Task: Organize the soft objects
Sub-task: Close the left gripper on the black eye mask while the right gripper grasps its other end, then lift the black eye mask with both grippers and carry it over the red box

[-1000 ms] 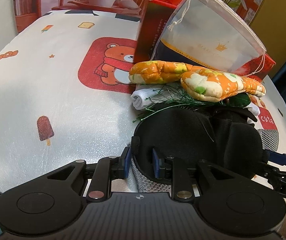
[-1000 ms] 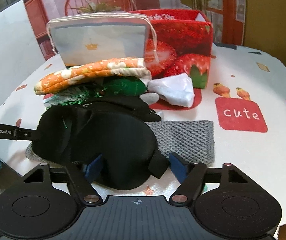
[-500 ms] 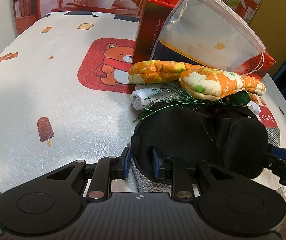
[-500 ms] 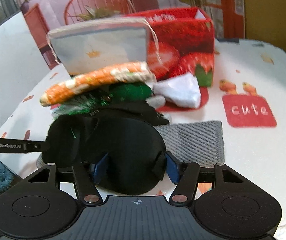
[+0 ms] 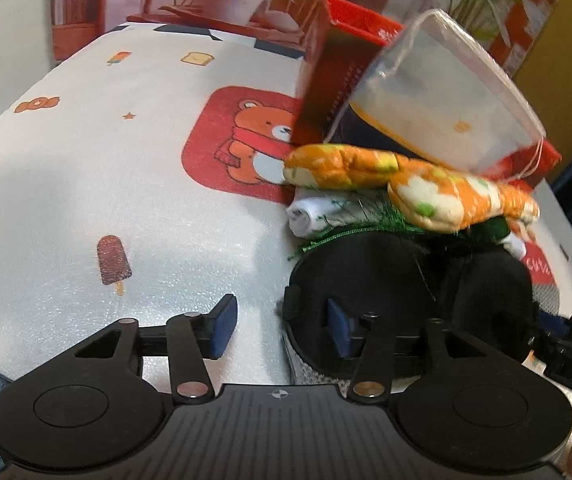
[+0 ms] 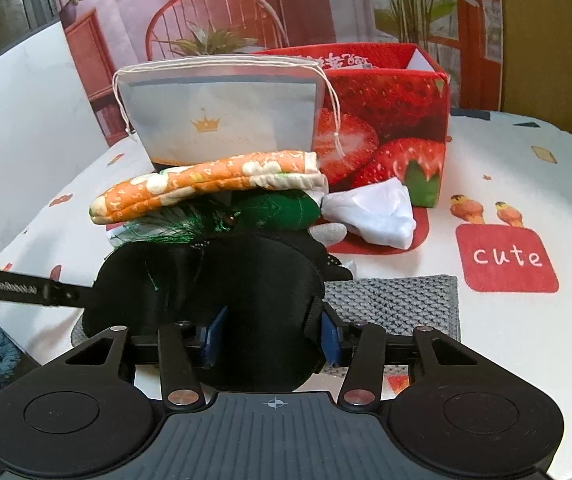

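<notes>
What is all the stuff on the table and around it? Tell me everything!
sleep mask: one, black, front of the pile.
knitted cloth: one, grey, under the mask.
oven mitt: one, orange flowery, on top of the pile.
green tassel thing: one, under the mitt.
white cloth: one, beside the box.
drawstring pouch: one, pale, behind the mitt.
strawberry box: one, red, at the back.
tablecloth: one, white, cartoon pictures.
left claw: open, just let go.
right claw: closing on the mask.
</notes>
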